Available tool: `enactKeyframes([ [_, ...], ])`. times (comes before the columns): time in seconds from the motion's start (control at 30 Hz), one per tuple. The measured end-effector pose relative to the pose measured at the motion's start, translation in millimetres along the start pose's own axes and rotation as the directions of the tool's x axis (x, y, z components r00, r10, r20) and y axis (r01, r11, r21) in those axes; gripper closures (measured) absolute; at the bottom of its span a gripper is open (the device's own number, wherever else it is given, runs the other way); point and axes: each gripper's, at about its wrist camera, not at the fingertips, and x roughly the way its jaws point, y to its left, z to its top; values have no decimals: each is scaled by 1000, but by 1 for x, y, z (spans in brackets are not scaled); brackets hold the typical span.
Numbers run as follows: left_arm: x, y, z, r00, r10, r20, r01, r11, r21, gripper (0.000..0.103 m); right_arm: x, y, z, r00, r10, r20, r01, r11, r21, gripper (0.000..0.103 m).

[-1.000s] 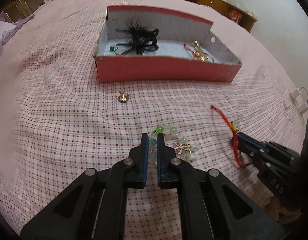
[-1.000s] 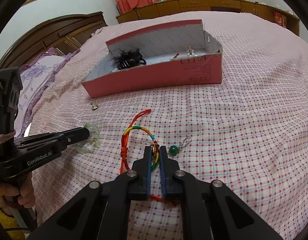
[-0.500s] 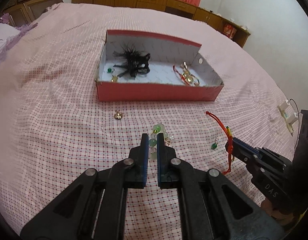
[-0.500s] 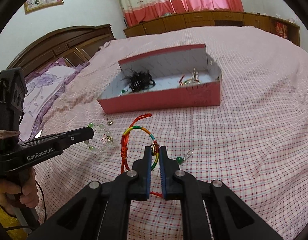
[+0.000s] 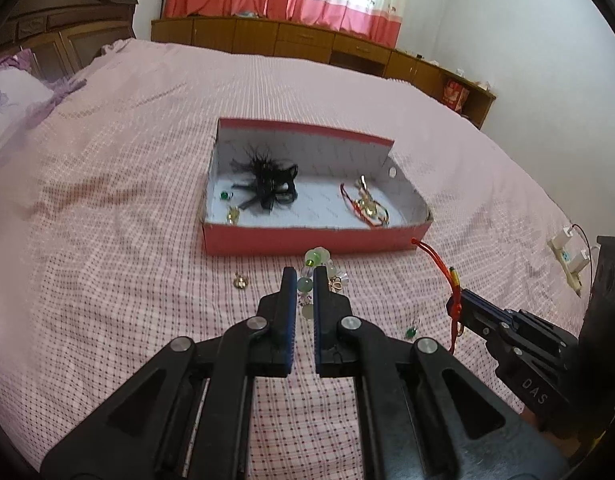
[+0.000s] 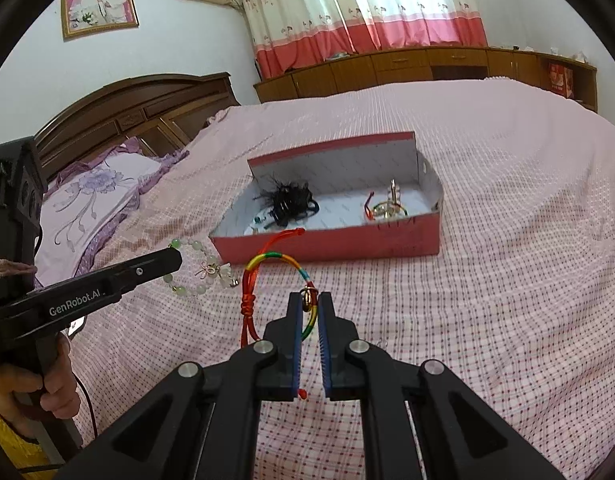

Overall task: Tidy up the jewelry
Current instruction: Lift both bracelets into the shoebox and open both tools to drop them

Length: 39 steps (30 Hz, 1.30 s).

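Up off the bed, the left gripper (image 5: 305, 276) pinches a pale green-and-white beaded bracelet (image 5: 320, 270), while the right gripper (image 6: 310, 301) clamps a rainbow-and-red cord bracelet (image 6: 267, 264). Ahead at twelve o'clock, an open red cardboard box (image 5: 307, 242) rests on the pink checked bedspread (image 5: 107, 240), with a small gold earring (image 5: 240, 281) lying at ten o'clock of the left fingertips.

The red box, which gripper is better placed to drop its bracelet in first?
Probably left. The left gripper holds the green bead bracelet lifted, hanging just before the red box front wall; the right gripper with the rainbow cord bracelet sits farther back.
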Motion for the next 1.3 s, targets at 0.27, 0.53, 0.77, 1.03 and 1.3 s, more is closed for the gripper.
enactKeyframes([
  [0.27,-5,-5,15,996,22,85,-23,1000,13,103,0,3,19,999,0,45,1,1000,-15,94],
  [0.53,1,-3,30,985,26,168,-27,1000,6,103,8,7,42,995,-7,100,9,1000,-18,94],
  [0.77,10,-4,43,972,50,231,-56,998,18,103,20,5,65,990,-24,142,28,999,-28,94],
  [1.03,31,3,56,950,110,292,-113,994,-8,103,44,-4,79,979,-87,182,94,995,-32,94],
  [1.3,63,12,59,943,151,297,-151,988,-25,103,75,-19,87,969,-141,201,148,989,-18,94],
])
